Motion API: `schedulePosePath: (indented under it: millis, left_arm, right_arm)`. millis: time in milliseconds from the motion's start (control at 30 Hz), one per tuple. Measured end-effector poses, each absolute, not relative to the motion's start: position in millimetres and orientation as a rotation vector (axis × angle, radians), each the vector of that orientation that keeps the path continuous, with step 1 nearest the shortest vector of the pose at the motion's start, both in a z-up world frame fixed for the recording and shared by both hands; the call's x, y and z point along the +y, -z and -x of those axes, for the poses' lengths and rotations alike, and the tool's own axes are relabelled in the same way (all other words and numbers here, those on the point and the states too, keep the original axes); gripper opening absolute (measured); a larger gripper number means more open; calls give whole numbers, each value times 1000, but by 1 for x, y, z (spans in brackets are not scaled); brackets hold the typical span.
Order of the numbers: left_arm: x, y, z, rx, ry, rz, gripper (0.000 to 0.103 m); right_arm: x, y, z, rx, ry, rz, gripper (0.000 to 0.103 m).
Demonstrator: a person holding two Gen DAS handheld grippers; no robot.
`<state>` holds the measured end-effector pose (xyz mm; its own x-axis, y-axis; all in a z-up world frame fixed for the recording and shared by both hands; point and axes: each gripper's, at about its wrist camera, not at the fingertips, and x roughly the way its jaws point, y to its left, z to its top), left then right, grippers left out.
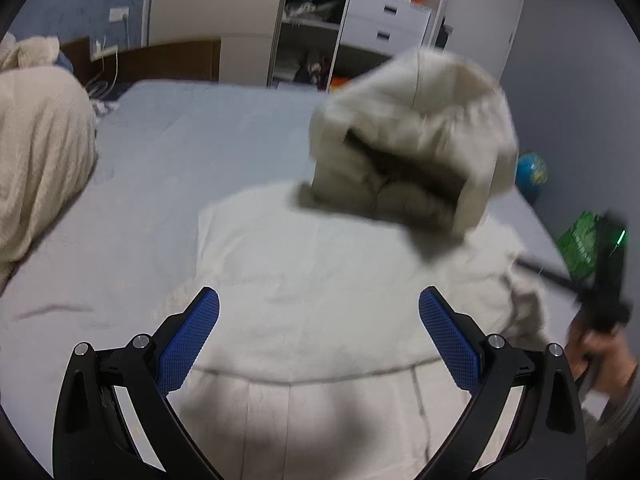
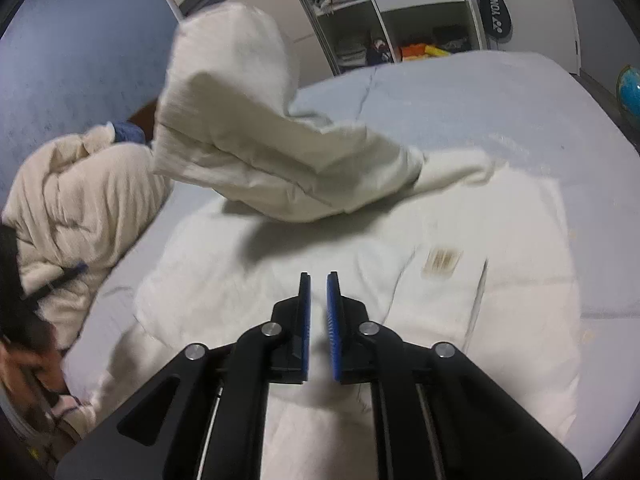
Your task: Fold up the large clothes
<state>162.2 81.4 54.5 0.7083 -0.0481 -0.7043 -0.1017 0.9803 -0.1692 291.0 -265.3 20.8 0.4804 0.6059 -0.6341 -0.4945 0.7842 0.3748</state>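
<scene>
A large cream-white padded jacket point(image 1: 320, 288) lies spread on the bed, also in the right wrist view point(image 2: 400, 280). Its sleeve point(image 1: 412, 148) is blurred and in mid-air above the body, cuff opening toward the left wrist camera; it also shows in the right wrist view point(image 2: 256, 136). My left gripper point(image 1: 319, 312) is open and empty, just above the jacket's lower part. My right gripper point(image 2: 319, 280) has its jaws nearly together with a thin gap and nothing between them, above the jacket; it also shows at the right edge of the left wrist view point(image 1: 600, 292).
The bed has a light blue sheet point(image 1: 180, 152). A bundled cream duvet point(image 1: 36, 140) lies at its left side, also in the right wrist view point(image 2: 80, 200). An open wardrobe with shelves and drawers point(image 1: 360, 12) stands behind. A globe point(image 1: 532, 168) sits beside the bed.
</scene>
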Motion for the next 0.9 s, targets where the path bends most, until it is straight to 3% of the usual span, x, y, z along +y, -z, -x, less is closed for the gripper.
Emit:
schedulePosePath:
  millis: [33,100,167,233,300,400,433,667,900]
  left_arm:
    - [82,-44,-160,802,-33,208,96]
    - [86,-25,-155,837,-48,227,96]
    - [91,-10,-151,867,-57,253,96]
    - [97,5,-146,900,-73,280,96]
    - [100,13,-139,912,-85,292,96]
    - [108,22,-129,930,-97,314,96]
    - [111,23,-126,930,-101,321,96]
    - [128,29,-131,937,-94,342,96]
    - [130,44,-163,821,-29,307,96]
  right_arm:
    - [-267,-26,-296,829,-681,-154,40]
    - [-274,-43,-313,795,-690,-183,65]
    - [-280,-64,-335,732,-686,-243,73]
    - [-282,-95,-380,674,-718,-392,95]
    - [-261,-109,-437,736,-805,-521,95]
    - [-201,-105,-501,931,-737,-341,94]
    - [-188,-101,-512,956,-726,-310,89]
    - [-138,-87,-558,937,-682,-135,88]
    - [-129,-77,-640,934,-570,-156,88]
